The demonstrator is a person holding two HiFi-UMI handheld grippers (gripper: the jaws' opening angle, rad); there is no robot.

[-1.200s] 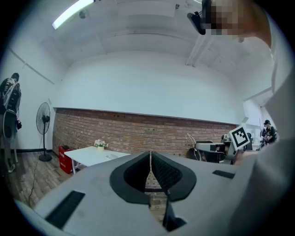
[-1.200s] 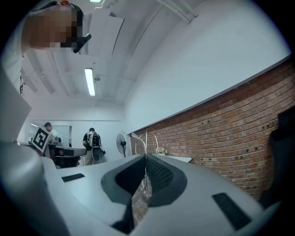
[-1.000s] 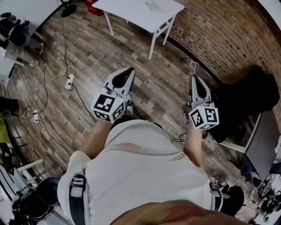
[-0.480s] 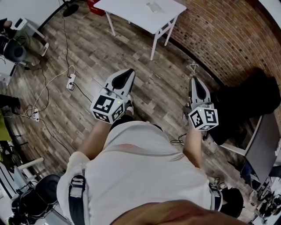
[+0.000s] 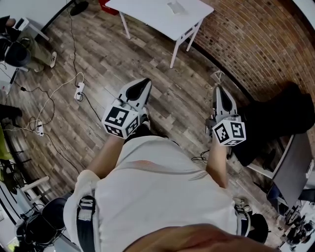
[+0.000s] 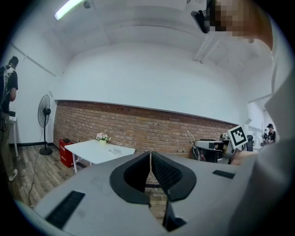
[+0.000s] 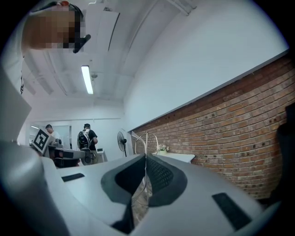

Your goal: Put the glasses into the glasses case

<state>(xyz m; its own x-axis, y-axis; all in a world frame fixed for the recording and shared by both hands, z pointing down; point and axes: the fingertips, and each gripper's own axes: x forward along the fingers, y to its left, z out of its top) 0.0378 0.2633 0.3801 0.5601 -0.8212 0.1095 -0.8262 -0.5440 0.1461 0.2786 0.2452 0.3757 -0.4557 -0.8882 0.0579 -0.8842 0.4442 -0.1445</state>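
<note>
Glasses (image 7: pixel 146 140) | thin wire, light, fragile; hold frame, not lens | right claw (image 7: pixel 145 159) pinches them | left claw (image 6: pixel 150 154) clenched, empty

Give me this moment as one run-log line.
left gripper: shut, empty | right gripper: shut on glasses | white table: ahead, across the wooden floor

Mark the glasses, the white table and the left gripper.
glasses (image 7: pixel 146 137): right gripper view, thin wire frame sticking up past the fingers.
white table (image 5: pixel 147 12): head view, bare part of its top.
left gripper (image 5: pixel 145 83): head view, tip of its closed fingers.
</note>
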